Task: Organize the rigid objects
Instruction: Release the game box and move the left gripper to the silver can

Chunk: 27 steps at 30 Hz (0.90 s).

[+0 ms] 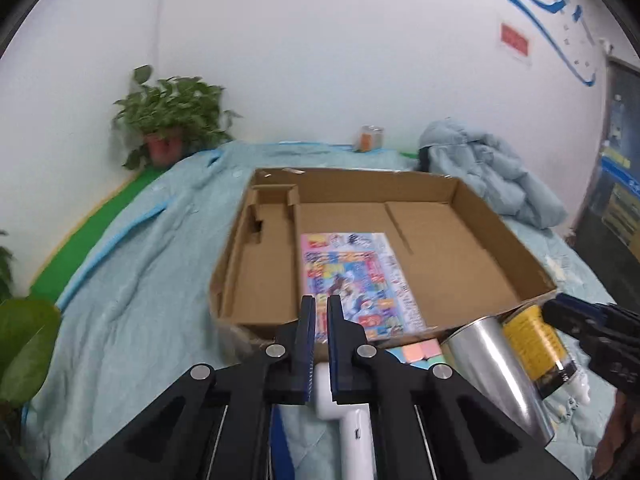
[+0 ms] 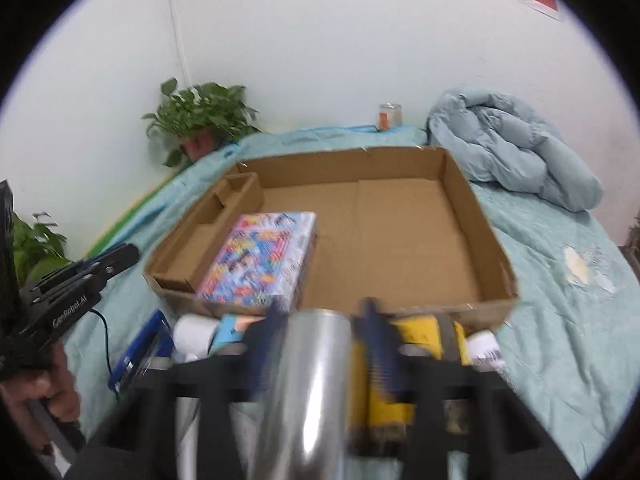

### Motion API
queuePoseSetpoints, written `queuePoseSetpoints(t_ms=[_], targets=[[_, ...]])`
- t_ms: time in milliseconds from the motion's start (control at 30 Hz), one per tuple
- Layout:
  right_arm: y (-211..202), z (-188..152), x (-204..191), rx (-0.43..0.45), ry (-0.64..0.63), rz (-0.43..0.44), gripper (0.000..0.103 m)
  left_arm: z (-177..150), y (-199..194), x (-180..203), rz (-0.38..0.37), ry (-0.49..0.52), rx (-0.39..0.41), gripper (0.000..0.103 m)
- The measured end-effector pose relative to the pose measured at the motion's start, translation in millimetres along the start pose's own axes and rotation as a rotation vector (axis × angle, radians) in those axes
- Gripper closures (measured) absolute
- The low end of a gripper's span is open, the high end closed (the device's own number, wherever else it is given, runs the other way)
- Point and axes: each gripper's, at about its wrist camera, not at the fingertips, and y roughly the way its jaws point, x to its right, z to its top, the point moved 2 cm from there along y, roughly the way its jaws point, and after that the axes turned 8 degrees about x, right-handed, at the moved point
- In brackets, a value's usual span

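An open cardboard box (image 1: 500, 248) (image 2: 480, 220) lies on the bed with a colourful flat pack (image 1: 352, 276) (image 2: 260, 260) inside. Along its near wall lie a silver cylinder (image 1: 500, 372) (image 2: 316, 360), a yellow bottle (image 1: 536, 344) (image 2: 420, 332), a pastel cube (image 1: 420, 352) and a white handled item (image 1: 344, 420) (image 2: 192, 332). My left gripper (image 1: 321, 308) (image 2: 132, 254) is shut above the white item, its tips empty. My right gripper (image 2: 322, 312) (image 1: 554, 310), blurred, has its jaws a little apart over the cylinder, which shows through the gap.
A bundled blue quilt (image 2: 512, 148) sits at the back right. A potted plant (image 1: 172, 120) and a small jar (image 1: 370, 138) stand by the wall. A blue flat item (image 2: 140, 352) lies near a hand (image 2: 36, 396). Light-blue bedspread (image 1: 140, 300) surrounds the box.
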Motion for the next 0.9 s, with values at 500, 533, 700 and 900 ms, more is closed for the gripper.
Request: queuePoseSetpoints(t_ms=[500, 533, 700, 900], targets=[[-34, -49, 4, -0.102, 0.071, 0.091, 0.001, -37, -50, 33, -0.12, -0.068, -0.03, 0.001], [-33, -55, 5, -0.116, 0.079, 0.083, 0.001, -39, -49, 36, -0.141, -0.072, -0.045, 0.001], [-17, -75, 17, -0.213, 0.178, 0.096, 0.001, -56, -45, 51, -0.193, -0.075, -0.108, 0.001], [13, -90, 13, -0.315, 0.202, 0.163, 0.019, -60, -39, 58, -0.247, -0.112, -0.15, 0.001]])
